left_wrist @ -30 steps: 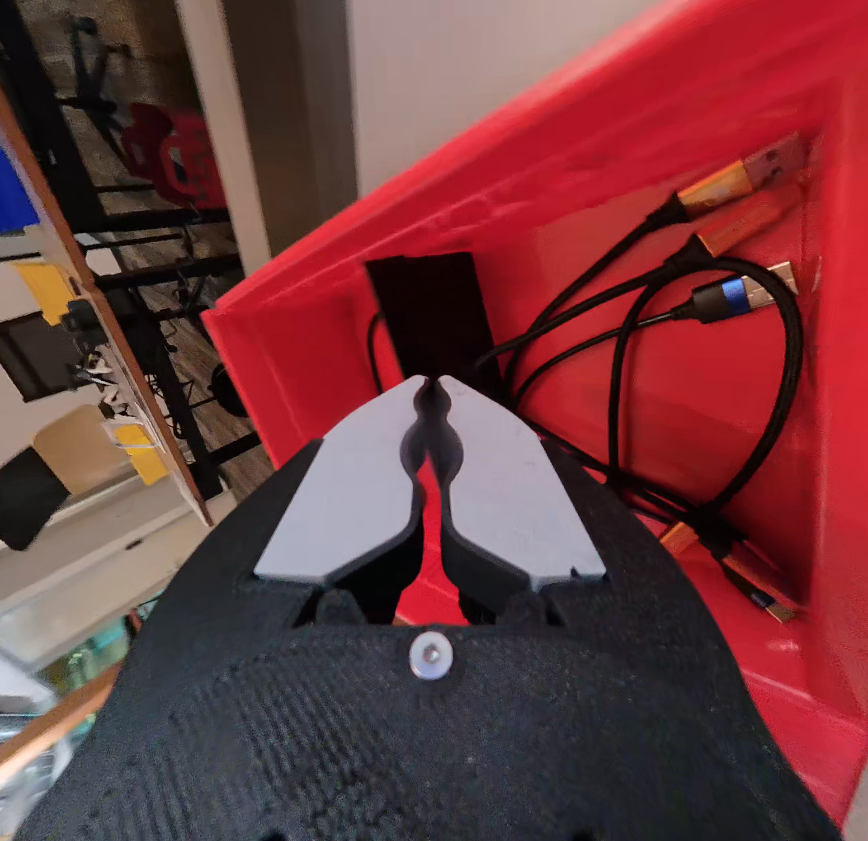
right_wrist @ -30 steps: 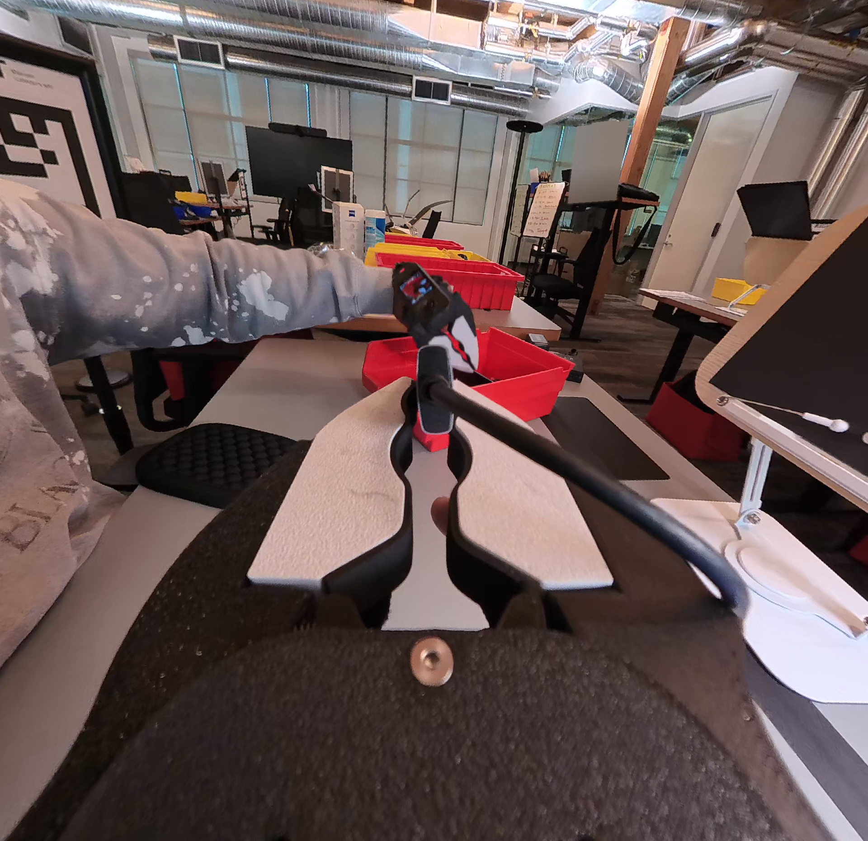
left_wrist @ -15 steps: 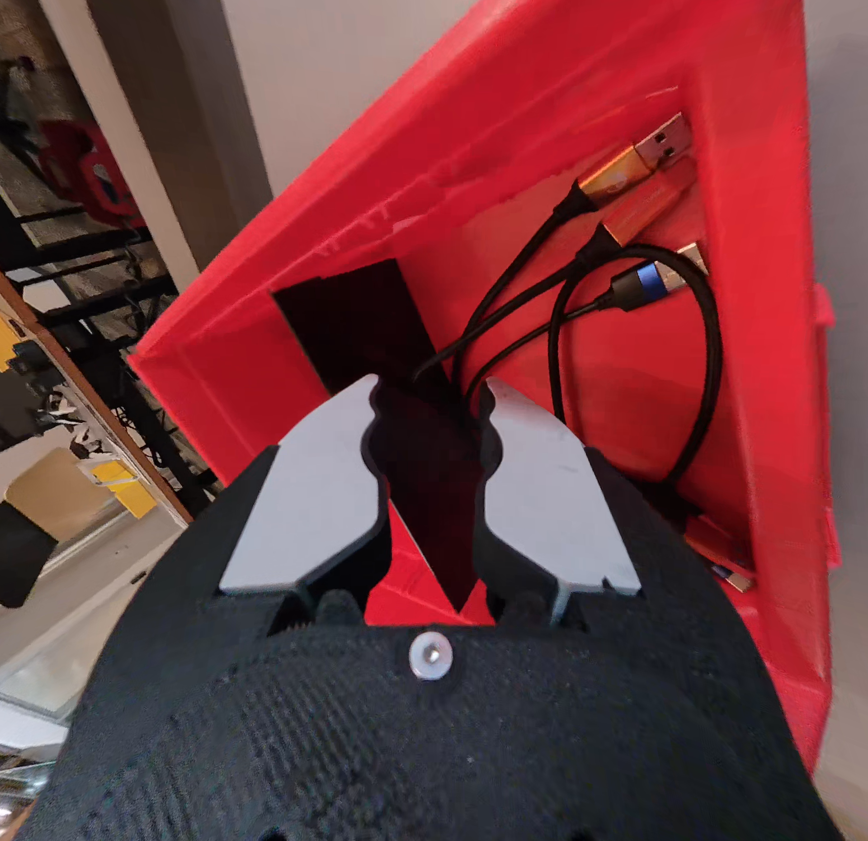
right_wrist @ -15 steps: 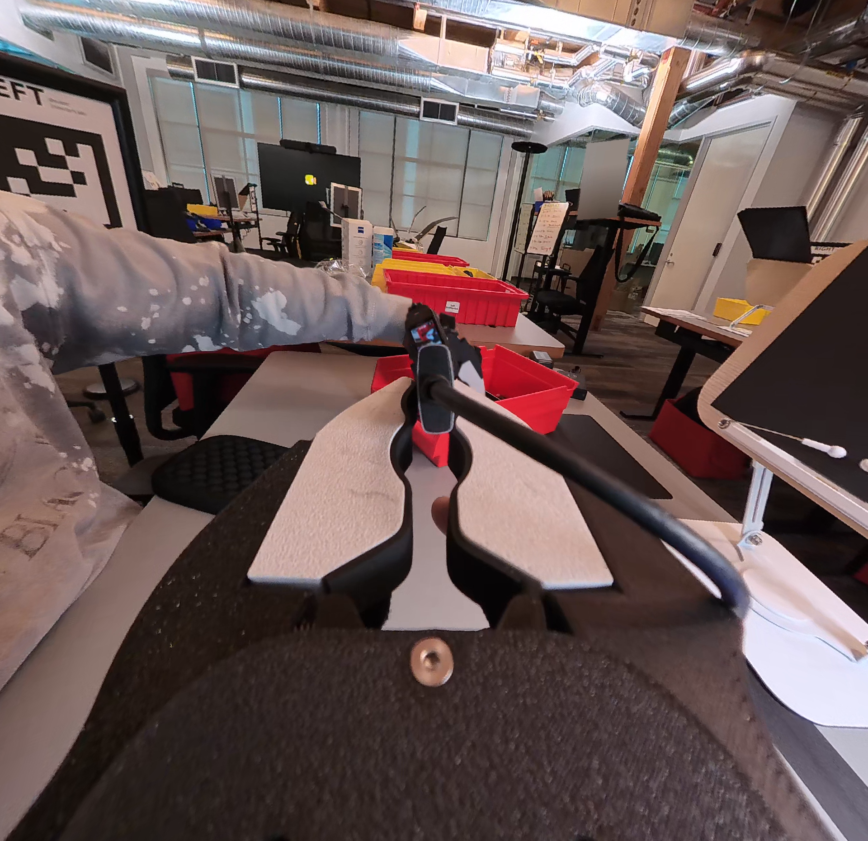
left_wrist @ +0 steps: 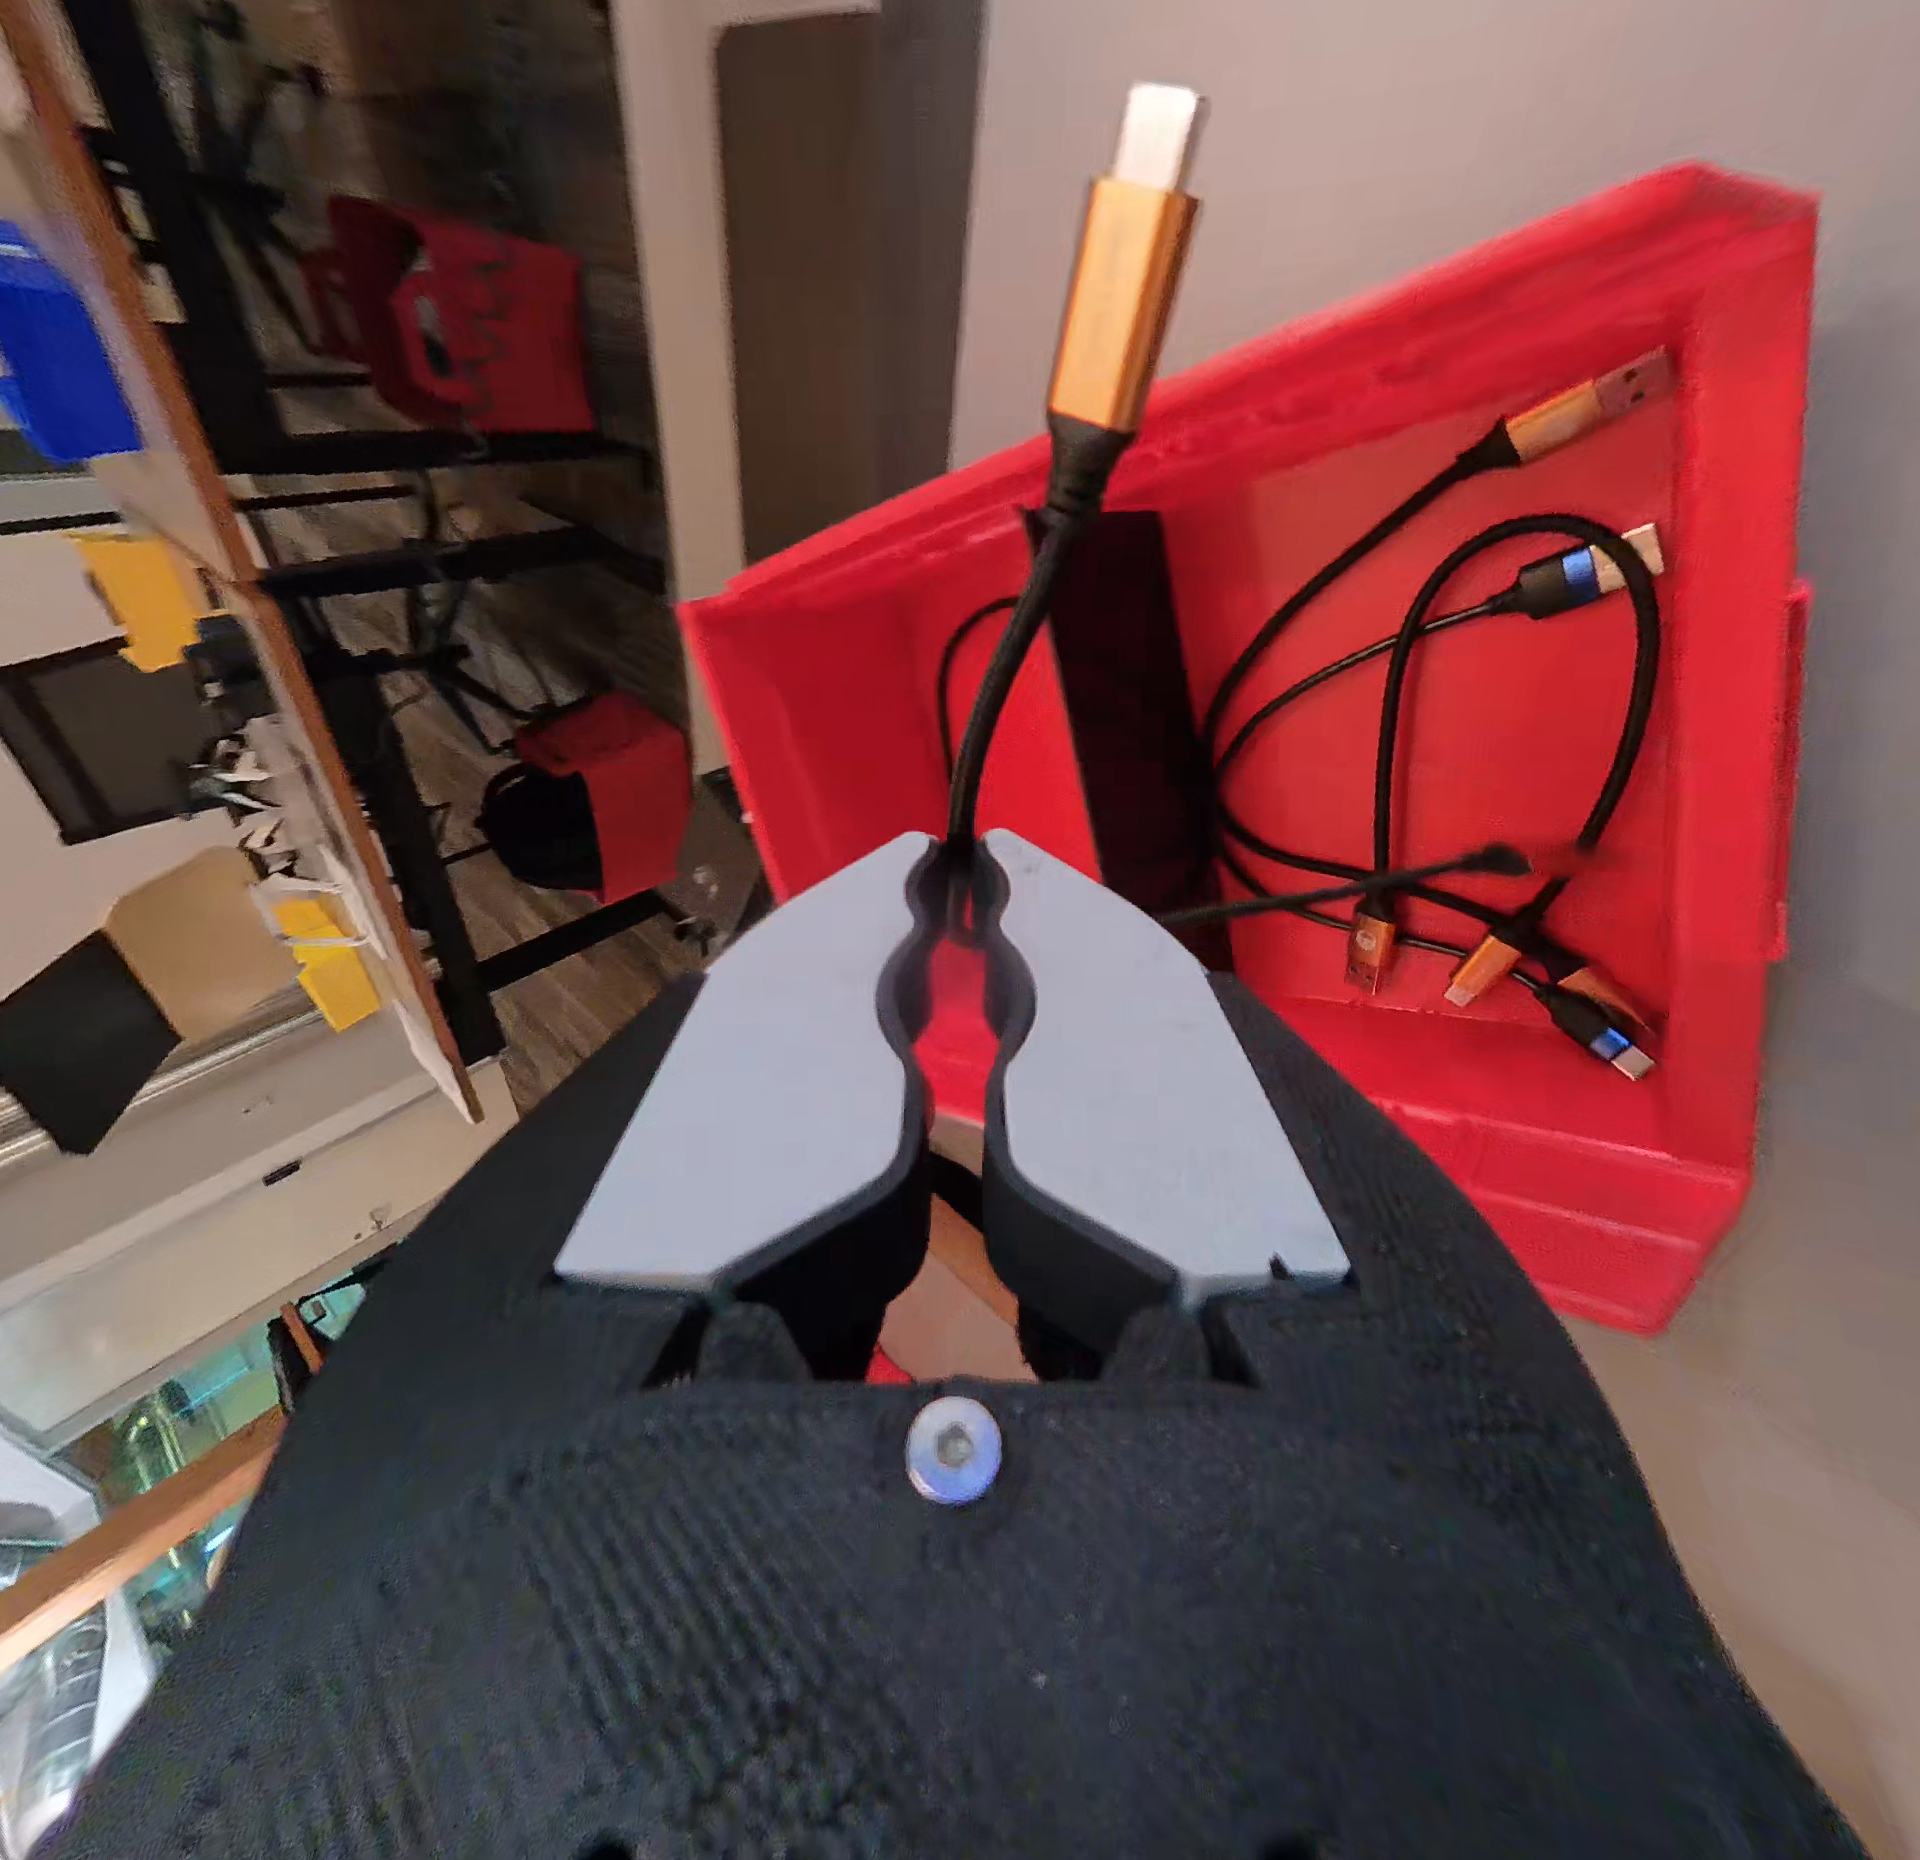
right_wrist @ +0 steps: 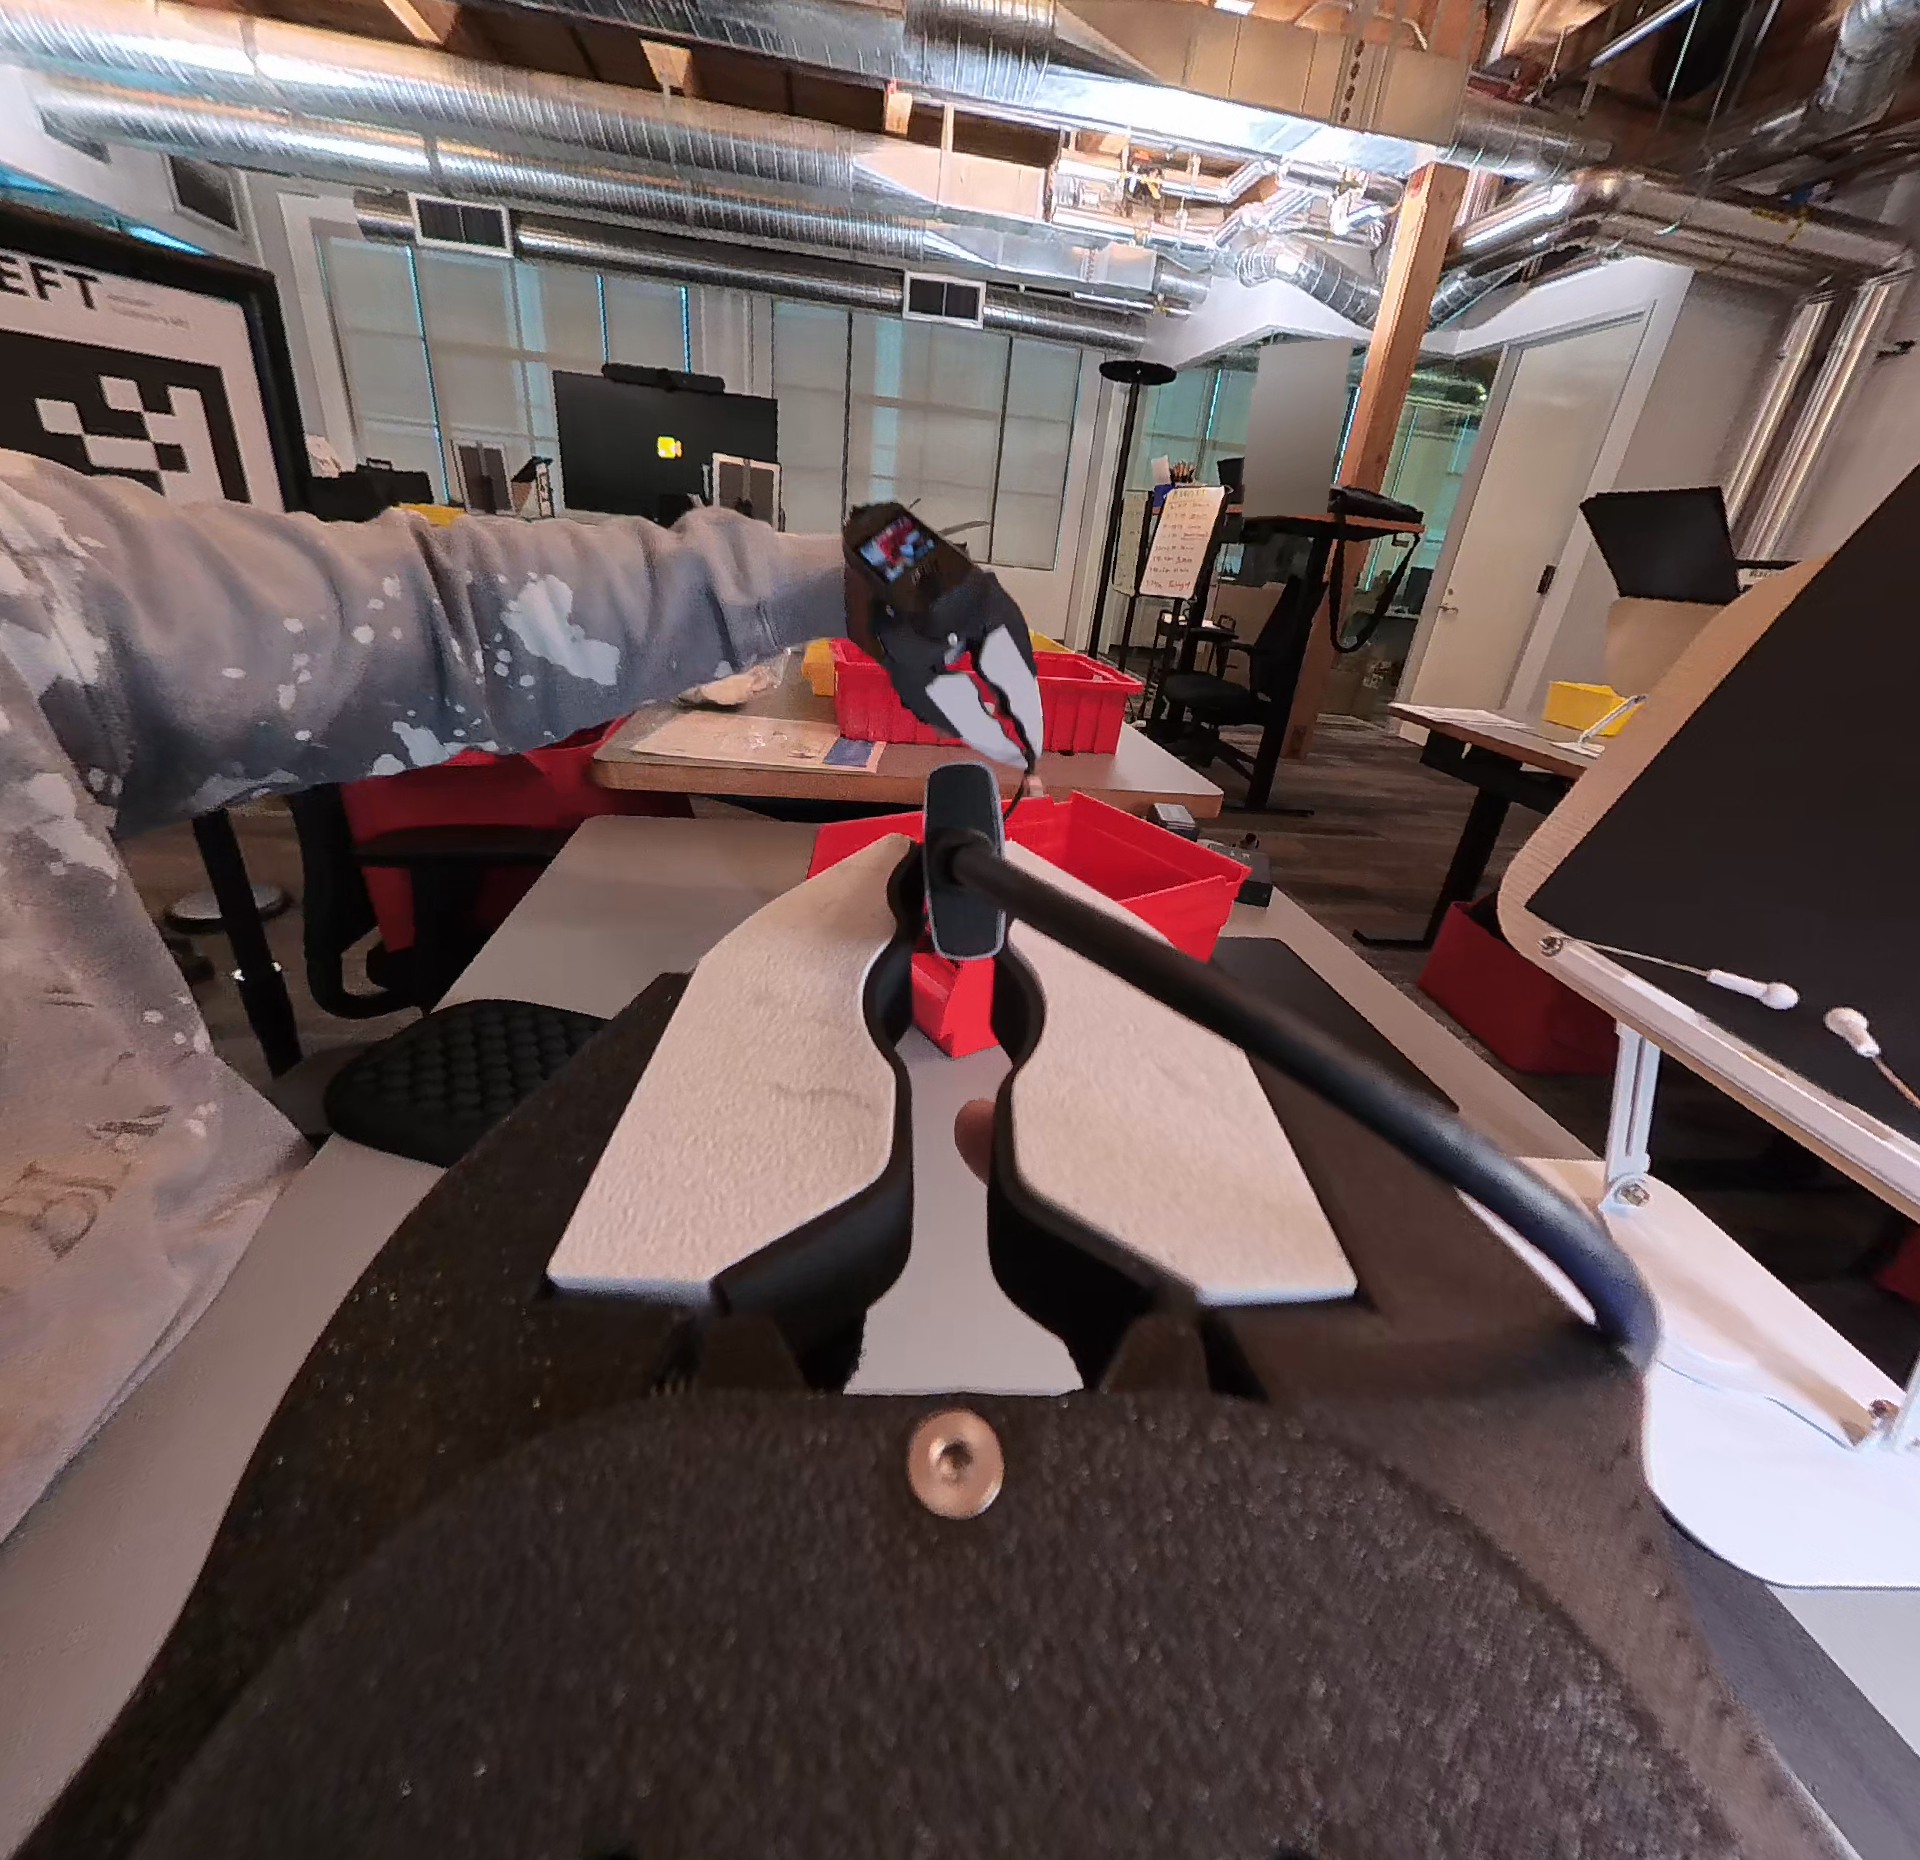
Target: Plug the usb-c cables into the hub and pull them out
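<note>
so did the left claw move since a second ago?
Yes. The left claw has backed up and away from the red bin, which now sits farther off, and it is shut on an orange-plug cable lifted clear of the bin.

The right tool (right_wrist: pixel 951 875) is clamped on the dark end of a thick black cable (right_wrist: pixel 1247 1021), which trails off toward 4 o'clock. At 12 o'clock beyond it, the left tool (right_wrist: pixel 1013 735), on a grey spattered sleeve (right_wrist: pixel 416 636) reaching in from 9 o'clock, hangs above a red bin (right_wrist: pixel 1143 865) on the grey bench (right_wrist: pixel 623 906). A white stand (right_wrist: pixel 1766 1395) sits at 3 o'clock.
</note>
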